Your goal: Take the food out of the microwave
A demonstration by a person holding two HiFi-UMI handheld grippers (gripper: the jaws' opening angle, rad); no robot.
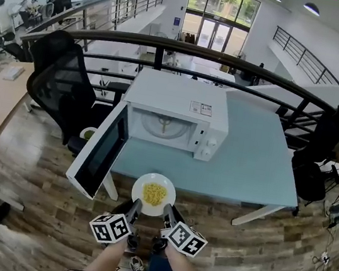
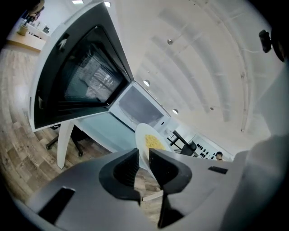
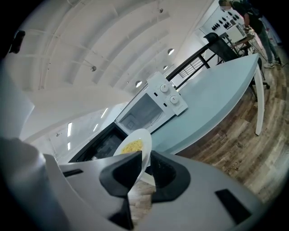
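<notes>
A white plate (image 1: 154,194) with a heap of yellow food (image 1: 154,193) hangs in front of the table's near edge, clear of the microwave (image 1: 176,115). My left gripper (image 1: 134,208) is shut on the plate's near-left rim and my right gripper (image 1: 168,213) is shut on its near-right rim. In the left gripper view the plate (image 2: 148,145) stands on edge between the jaws of the left gripper (image 2: 143,166); in the right gripper view the plate (image 3: 133,146) does the same in the right gripper (image 3: 145,167). The microwave door (image 1: 99,150) hangs wide open to the left, and the cavity (image 1: 163,126) holds only its turntable.
The microwave stands on a pale blue table (image 1: 249,154) with bare surface to its right. A black office chair (image 1: 62,86) sits left of the open door. A dark railing (image 1: 231,68) runs behind the table. Wooden floor lies beneath me.
</notes>
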